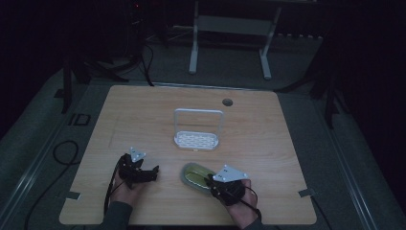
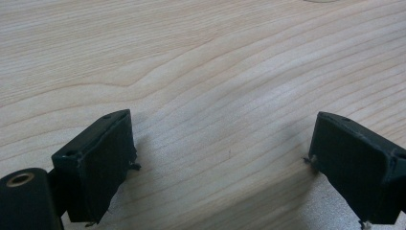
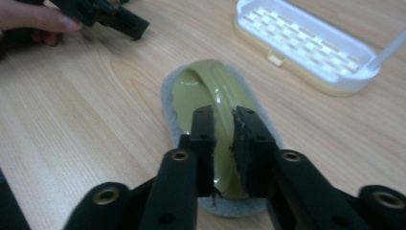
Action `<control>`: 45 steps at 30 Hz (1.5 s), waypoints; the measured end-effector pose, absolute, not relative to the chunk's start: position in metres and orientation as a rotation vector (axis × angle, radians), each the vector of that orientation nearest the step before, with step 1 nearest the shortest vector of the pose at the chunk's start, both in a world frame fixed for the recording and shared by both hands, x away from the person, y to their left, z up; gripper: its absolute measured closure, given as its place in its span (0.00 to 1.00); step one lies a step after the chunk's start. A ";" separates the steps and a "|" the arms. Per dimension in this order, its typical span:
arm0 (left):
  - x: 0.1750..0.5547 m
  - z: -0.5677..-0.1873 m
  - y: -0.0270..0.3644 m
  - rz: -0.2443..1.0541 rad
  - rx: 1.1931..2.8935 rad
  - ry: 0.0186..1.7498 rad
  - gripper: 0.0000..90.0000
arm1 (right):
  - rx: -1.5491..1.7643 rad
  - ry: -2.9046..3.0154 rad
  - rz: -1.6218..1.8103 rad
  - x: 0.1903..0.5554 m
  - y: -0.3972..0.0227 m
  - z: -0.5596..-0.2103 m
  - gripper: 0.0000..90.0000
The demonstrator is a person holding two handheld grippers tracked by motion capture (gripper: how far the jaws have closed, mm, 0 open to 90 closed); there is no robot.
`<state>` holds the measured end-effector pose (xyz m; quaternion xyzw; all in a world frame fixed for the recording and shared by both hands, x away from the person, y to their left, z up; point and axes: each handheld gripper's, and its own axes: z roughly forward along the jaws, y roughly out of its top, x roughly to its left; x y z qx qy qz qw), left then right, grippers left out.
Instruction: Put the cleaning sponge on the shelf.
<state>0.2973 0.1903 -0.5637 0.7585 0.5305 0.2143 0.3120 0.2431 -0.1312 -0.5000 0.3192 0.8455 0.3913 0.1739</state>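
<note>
An oval scrubbing pad [image 1: 193,173] with a grey felt base and a glossy olive-green top lies on the wooden table [image 1: 268,134] near its front edge. A green strap handle [image 3: 210,81] arches along its length. My right gripper [image 3: 223,120] comes in low over the pad's near end, its jaws nearly together with the strap pinched between them; in the high view it [image 1: 211,181] sits at the pad's right end. My left gripper [image 2: 220,158] rests open on bare wood, nothing between its jaws. From above it [image 1: 152,172] lies left of the pad, pointing right.
A white slatted tray [image 1: 196,140] with an upright wire-like handle frame stands at the table's middle, behind the pad, also seen as the tray [image 3: 306,43] beyond my right jaws. A round cable hole [image 1: 227,102] is near the far edge. Cables trail off the table's front left.
</note>
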 end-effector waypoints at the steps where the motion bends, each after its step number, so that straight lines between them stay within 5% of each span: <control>1: 0.297 -0.564 0.190 0.566 2.001 1.400 0.09 | 0.898 2.397 1.114 0.244 -0.133 -0.498 0.84; 14: 0.297 -0.564 0.190 0.565 2.002 1.399 0.09 | 0.882 2.509 1.136 0.271 -0.143 -0.485 0.62; 45: 0.297 -0.564 0.190 0.564 2.004 1.398 0.09 | 0.755 2.712 0.915 0.299 -0.116 -0.468 0.62</control>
